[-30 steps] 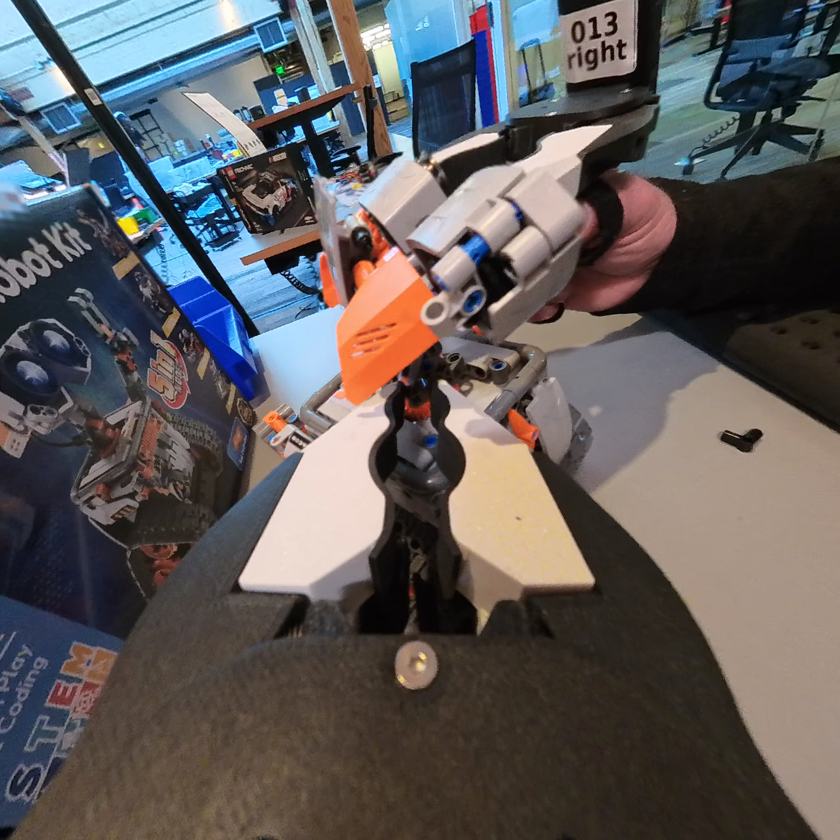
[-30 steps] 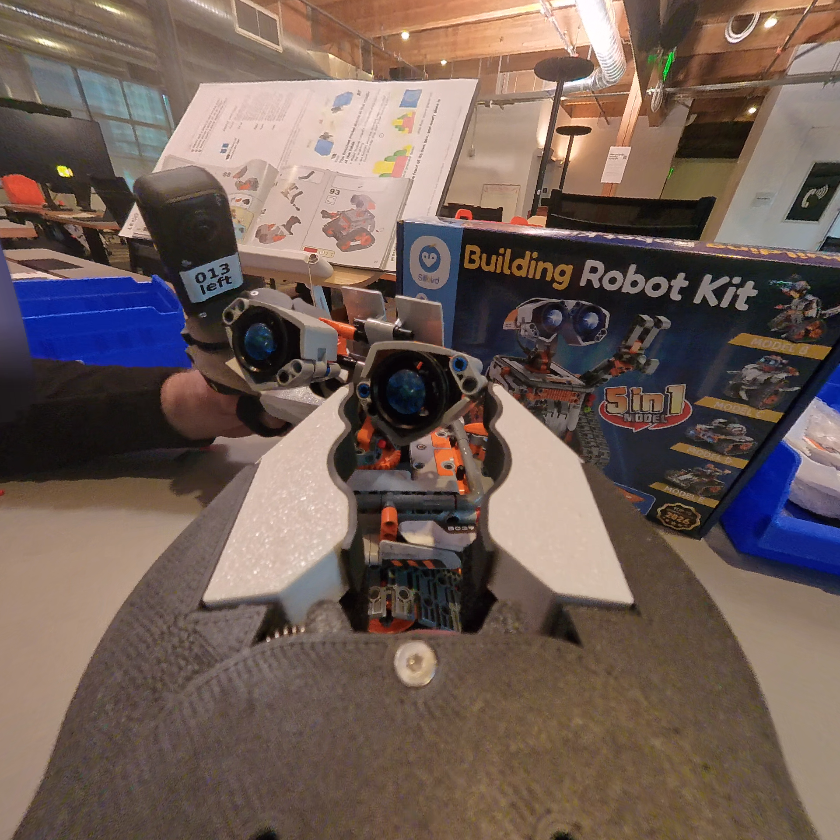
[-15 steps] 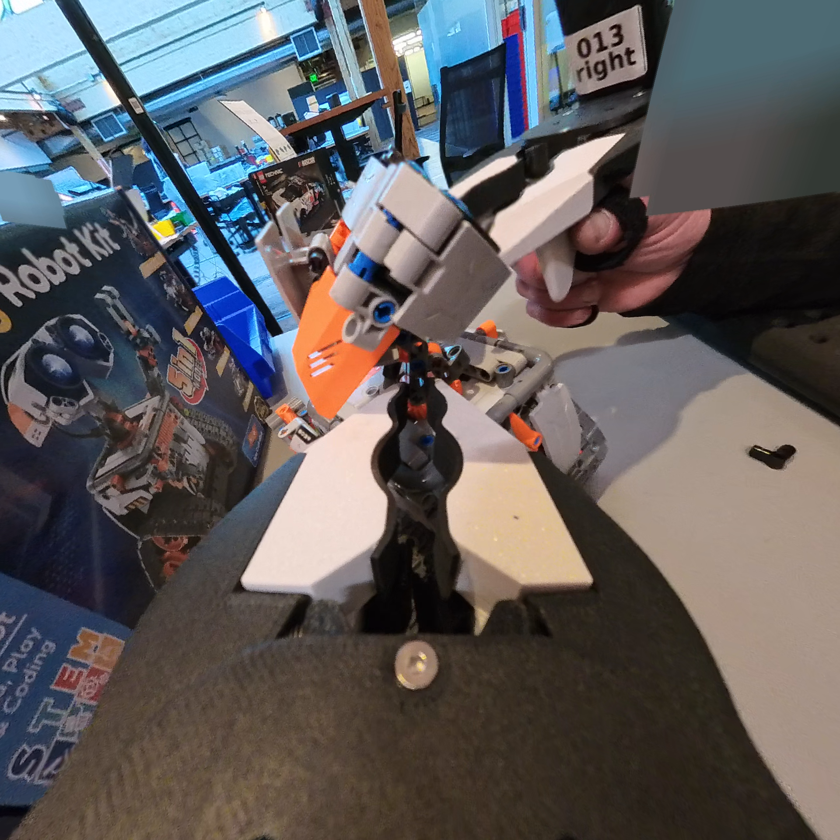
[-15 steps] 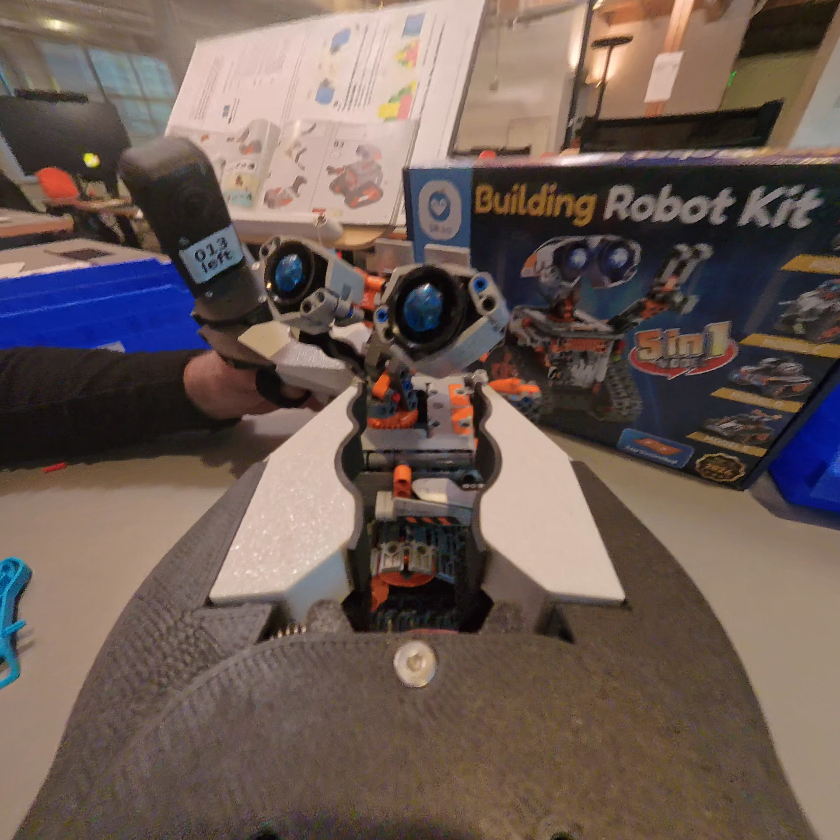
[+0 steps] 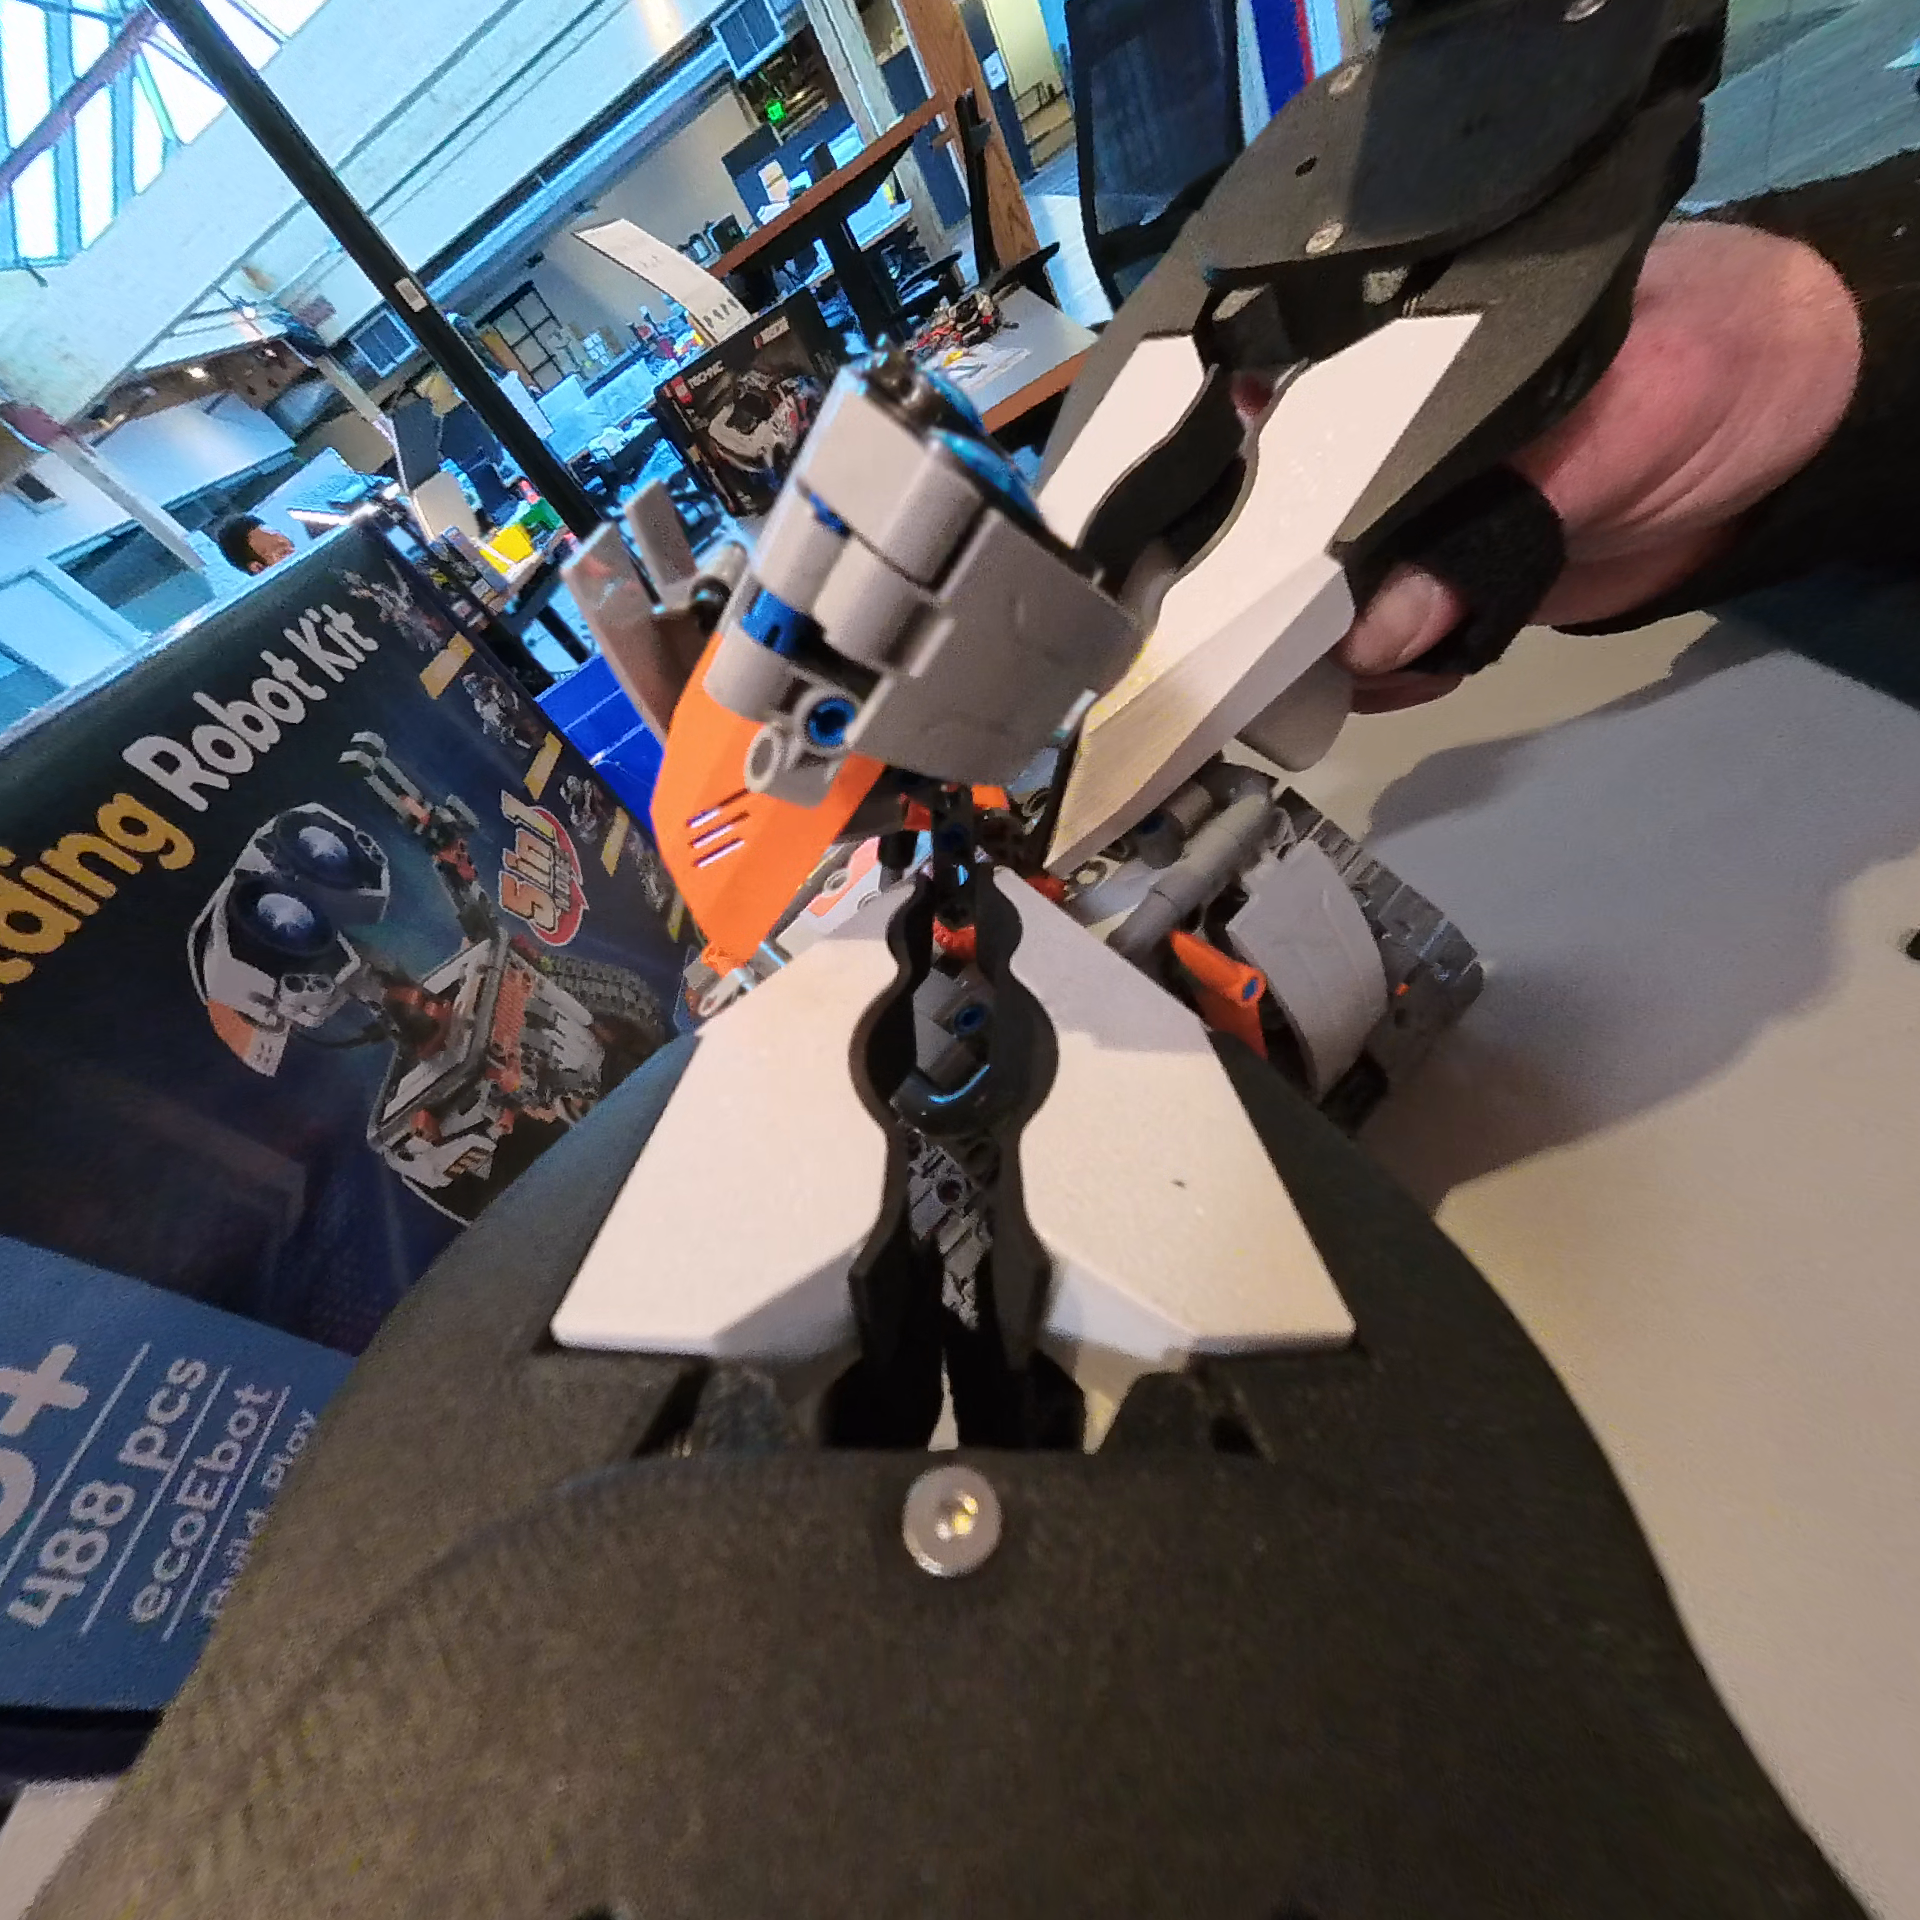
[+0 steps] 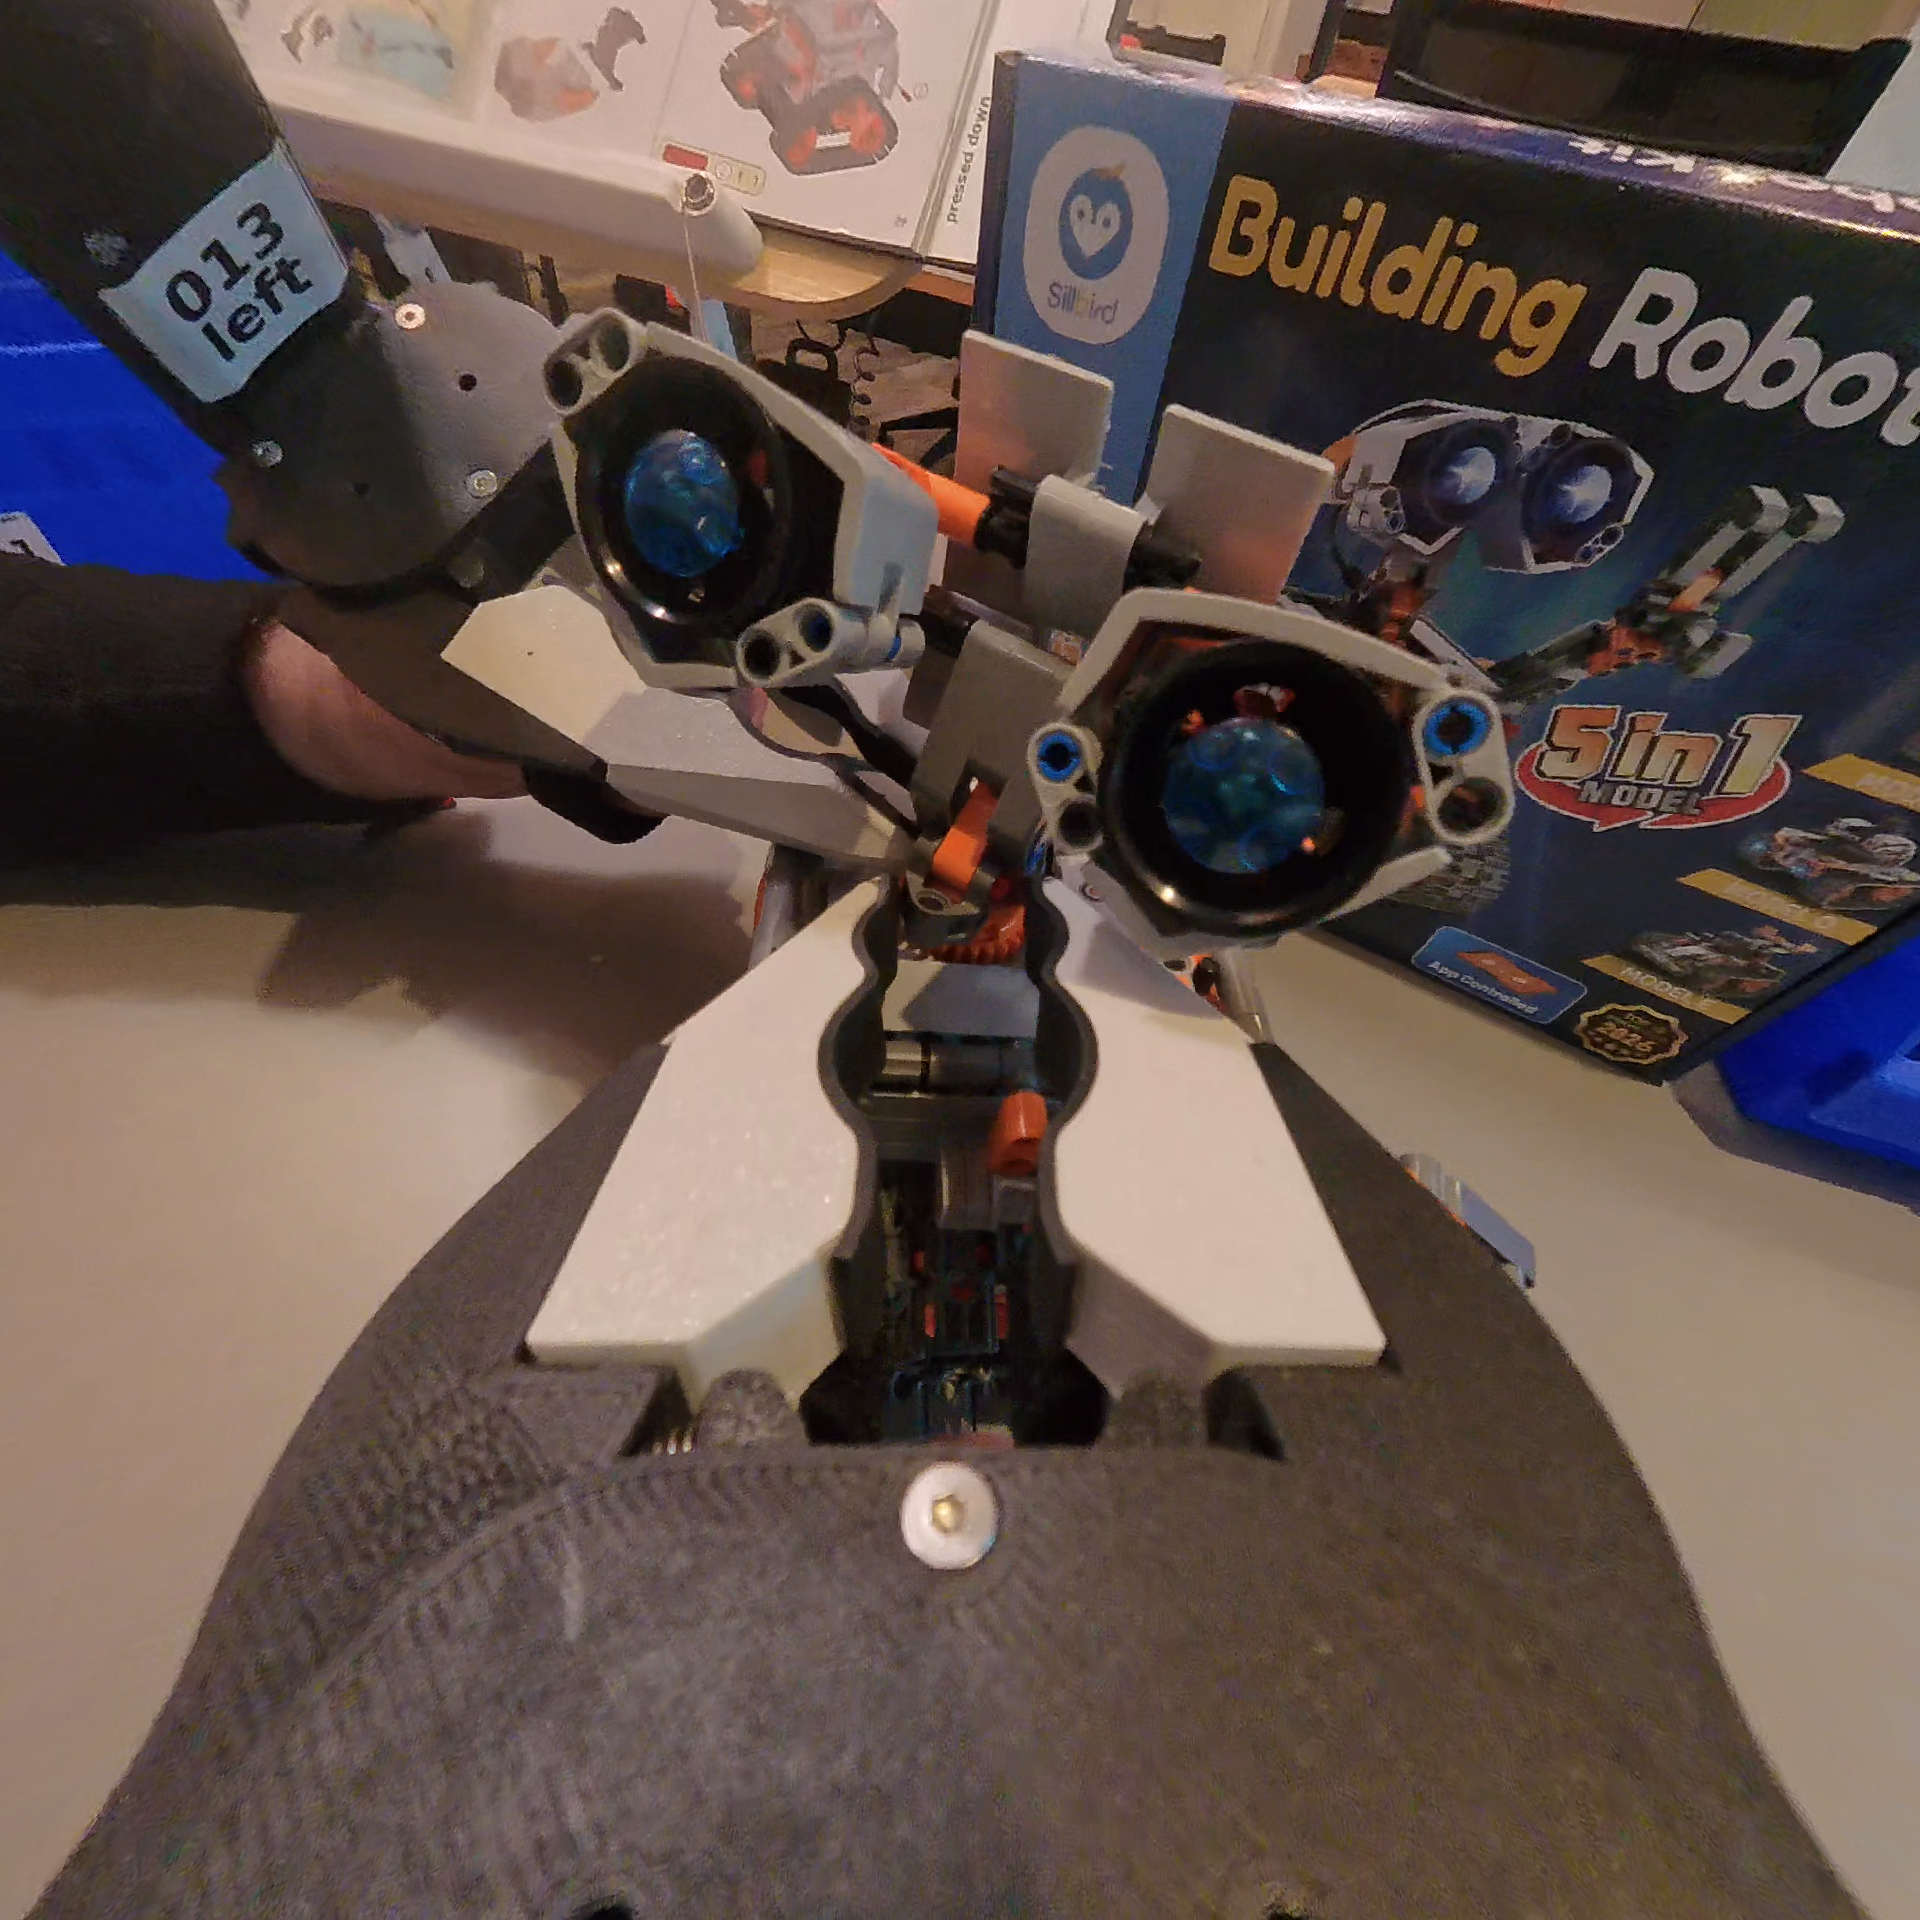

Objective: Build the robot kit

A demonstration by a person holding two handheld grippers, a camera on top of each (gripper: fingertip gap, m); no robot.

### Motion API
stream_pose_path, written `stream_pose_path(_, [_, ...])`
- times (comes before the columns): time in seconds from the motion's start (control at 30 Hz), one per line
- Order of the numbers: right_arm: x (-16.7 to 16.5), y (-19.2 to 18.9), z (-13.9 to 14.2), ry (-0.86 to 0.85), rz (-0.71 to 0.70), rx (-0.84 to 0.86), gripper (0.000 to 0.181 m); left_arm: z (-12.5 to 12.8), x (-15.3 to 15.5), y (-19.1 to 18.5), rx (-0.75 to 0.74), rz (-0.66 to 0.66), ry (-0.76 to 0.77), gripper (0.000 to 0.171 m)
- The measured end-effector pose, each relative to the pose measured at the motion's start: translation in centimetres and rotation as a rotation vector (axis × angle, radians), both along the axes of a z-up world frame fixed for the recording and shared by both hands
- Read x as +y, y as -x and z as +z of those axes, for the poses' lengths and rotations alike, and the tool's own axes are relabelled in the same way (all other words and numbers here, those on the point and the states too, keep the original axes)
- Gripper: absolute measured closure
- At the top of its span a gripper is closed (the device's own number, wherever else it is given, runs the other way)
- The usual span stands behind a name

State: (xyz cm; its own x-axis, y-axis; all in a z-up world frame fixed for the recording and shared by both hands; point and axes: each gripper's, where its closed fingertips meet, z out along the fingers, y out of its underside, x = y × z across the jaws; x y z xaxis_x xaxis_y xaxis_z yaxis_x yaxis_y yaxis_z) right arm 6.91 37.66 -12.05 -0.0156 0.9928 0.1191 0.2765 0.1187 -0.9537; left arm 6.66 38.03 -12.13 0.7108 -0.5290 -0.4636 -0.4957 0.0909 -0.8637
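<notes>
A grey and orange brick robot model stands on the grey table (image 5: 1662, 1039). Its grey head (image 5: 914, 644) sits on a thin black neck above an orange panel (image 5: 748, 800) and tracks (image 5: 1392, 966). My left gripper (image 5: 954, 883) is shut on the neck just under the head. My right gripper (image 6: 961, 904) is shut on the model below the head, from the front. The head's two blue-lensed eyes (image 6: 675, 509) (image 6: 1247, 790) face the right wrist view, tilted down to the right. The other gripper's white finger shows in each view (image 5: 1226, 623) (image 6: 727, 769).
A dark blue kit box (image 5: 260, 883) (image 6: 1558, 520) stands just behind the model. An open instruction booklet (image 6: 727, 94) stands on a stand behind it. Blue bins (image 6: 1829, 1091) (image 5: 603, 707) lie by the box. A black pole (image 5: 364, 239) rises at the back left. Less than 4 cm separates the two grippers' tips.
The head has tipped over, one eye now well lower than the other. My right gripper has closed in around the neck area. Both cameras sit closer to the model.
</notes>
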Motion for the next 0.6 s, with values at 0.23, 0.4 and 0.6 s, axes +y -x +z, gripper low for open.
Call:
stream_pose_path(0.23, [0.25,0.23,0.02,-0.044,-0.042,-0.018,0.16,0.12,0.2,0.21,0.023,0.026,-0.029,0.165])
stream_pose_path(0.4, [0.54,0.54,-0.39,-0.009,-0.047,-0.064,0.162,-0.11,0.51,0.59,-0.042,0.019,0.008,0.165])
stream_pose_path(0.6, [0.67,0.61,-0.51,0.013,-0.048,-0.084,0.164,-0.23,0.75,0.72,-0.116,0.006,0.055,0.163])
